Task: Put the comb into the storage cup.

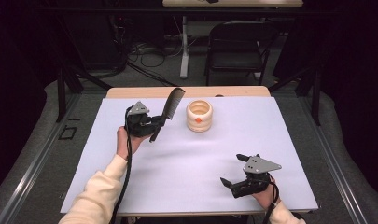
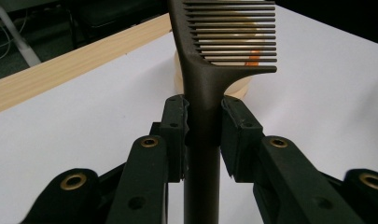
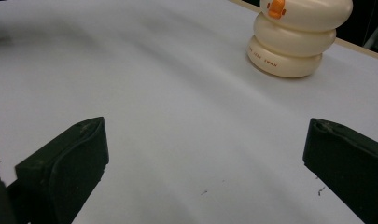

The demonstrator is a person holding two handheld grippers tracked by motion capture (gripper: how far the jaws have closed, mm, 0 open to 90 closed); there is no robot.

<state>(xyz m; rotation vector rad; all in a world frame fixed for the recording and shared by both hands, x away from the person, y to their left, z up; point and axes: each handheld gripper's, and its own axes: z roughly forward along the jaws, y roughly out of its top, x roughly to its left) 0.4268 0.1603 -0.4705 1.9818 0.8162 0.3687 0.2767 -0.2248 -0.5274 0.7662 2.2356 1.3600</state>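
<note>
High view: your left gripper (image 1: 155, 122) has its jaws pinching the black comb (image 1: 170, 108) by the handle, raised over the white surface (image 1: 186, 154) just beside the cream ringed holder (image 1: 199, 115), while your right gripper (image 1: 232, 171), jaws spread, rests well apart near the front edge.

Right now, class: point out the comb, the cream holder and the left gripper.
comb (image 1: 171, 103): high view, on its toothed part.
cream holder (image 1: 199, 116): high view, on its ribbed side wall.
left gripper (image 2: 203, 122): left gripper view, midway between its fingertips.
</note>
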